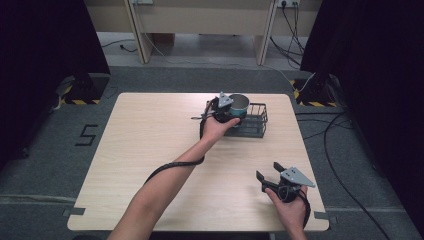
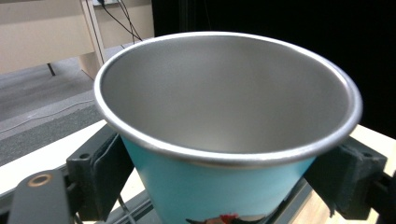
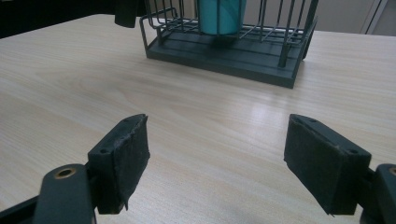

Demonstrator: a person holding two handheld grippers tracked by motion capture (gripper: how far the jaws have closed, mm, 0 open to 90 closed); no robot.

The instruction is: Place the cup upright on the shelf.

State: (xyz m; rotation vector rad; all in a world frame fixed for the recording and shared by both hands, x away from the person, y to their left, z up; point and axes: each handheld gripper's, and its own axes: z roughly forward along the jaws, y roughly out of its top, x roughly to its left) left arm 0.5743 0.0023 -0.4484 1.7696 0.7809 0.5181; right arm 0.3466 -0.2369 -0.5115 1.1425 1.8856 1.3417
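Observation:
A teal cup with a bare steel inside stands upright in the left end of a dark wire basket at the table's far middle. My left gripper is shut on the cup, with a pad pressed against each side below the rim. Through the basket bars the cup sits low inside; whether it rests on the basket floor I cannot tell. My right gripper stands open near the front right of the table, nothing between its pads.
The light wooden table has bare surface to the left and in the middle. Cables trail over the grey floor at the right. Dark curtains flank both sides, and wooden furniture legs stand behind.

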